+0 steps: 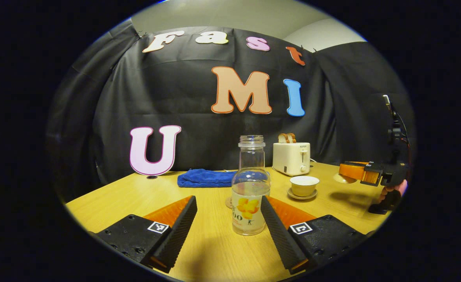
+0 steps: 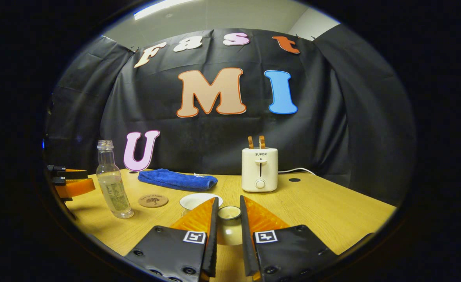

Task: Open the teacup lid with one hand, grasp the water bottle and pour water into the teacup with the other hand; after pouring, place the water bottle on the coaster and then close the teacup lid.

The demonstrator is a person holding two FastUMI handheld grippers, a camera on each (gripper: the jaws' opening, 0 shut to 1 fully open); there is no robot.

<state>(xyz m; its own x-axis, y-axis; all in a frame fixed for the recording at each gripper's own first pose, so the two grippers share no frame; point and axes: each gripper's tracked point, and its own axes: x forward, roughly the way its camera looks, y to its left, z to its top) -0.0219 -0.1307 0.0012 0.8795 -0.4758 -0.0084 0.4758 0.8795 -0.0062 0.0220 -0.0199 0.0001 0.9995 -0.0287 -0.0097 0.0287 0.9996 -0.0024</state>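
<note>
A clear, uncapped water bottle [image 1: 250,192] with a flower label, partly filled, stands on the wooden table between the fingers of my open left gripper [image 1: 228,200]. The right finger is close to the bottle and the left finger is well apart. The teacup [image 1: 304,185] sits uncovered on its saucer to the right. My right gripper [image 2: 228,201] is shut on the knob of the teacup lid [image 2: 229,219], with the teacup [image 2: 196,200] just behind its left finger. A round brown coaster [image 2: 153,200] lies between the bottle [image 2: 111,182] and the teacup. The left gripper [image 2: 73,181] is at the far left edge.
A white toaster [image 2: 259,170] with two slices of toast stands at the back of the table [image 2: 332,211]. A folded blue cloth [image 2: 177,180] lies at the back left. The right gripper [image 1: 365,174] and a hand are held above the table's right side.
</note>
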